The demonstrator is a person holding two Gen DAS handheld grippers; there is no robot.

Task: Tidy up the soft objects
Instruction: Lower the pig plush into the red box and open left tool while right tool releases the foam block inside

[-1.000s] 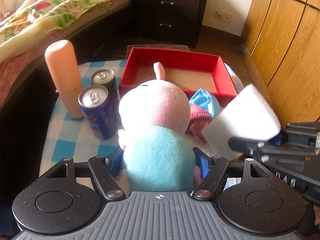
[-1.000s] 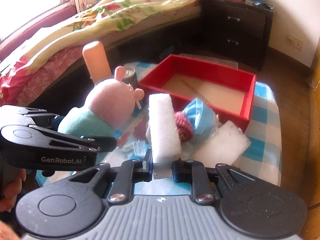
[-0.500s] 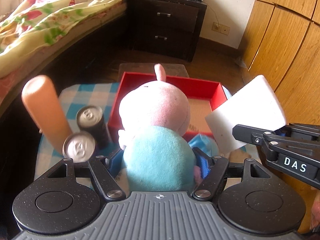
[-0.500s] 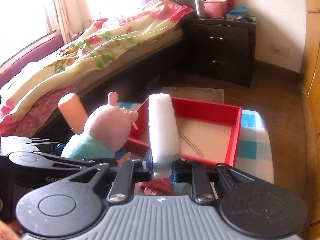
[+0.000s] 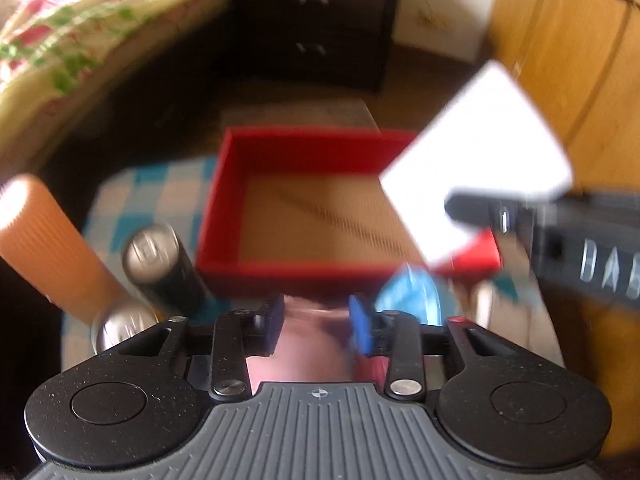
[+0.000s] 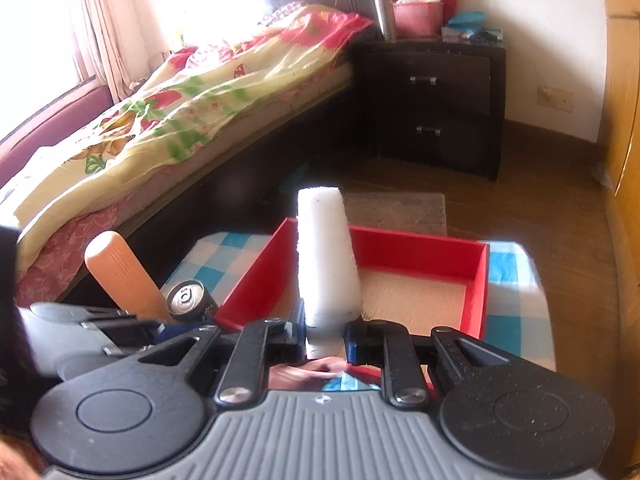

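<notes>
The red tray (image 5: 280, 148) with a tan floor stands on the checkered table and holds nothing; it also shows in the right wrist view (image 6: 478, 280). My right gripper (image 6: 325, 334) is shut on a white sponge block (image 6: 326, 256), held above the tray's near right side (image 5: 476, 160). My left gripper (image 5: 318, 326) hovers before the tray's near wall; a blurred pink shape, likely the pig plush (image 5: 308, 356), sits low between its blue pads. A blue and pink soft item (image 5: 412, 296) lies by the tray's near right corner.
An orange ribbed bottle (image 5: 48, 240) and two drink cans (image 5: 160, 264) stand left of the tray. A bed (image 6: 180, 92) is at the left, a dark nightstand (image 6: 432, 100) behind, wooden wardrobe doors (image 5: 572, 60) at the right.
The pig plush has dropped from high in the left gripper to low between the pads. Both grippers moved forward toward the tray. The left view is motion-blurred.
</notes>
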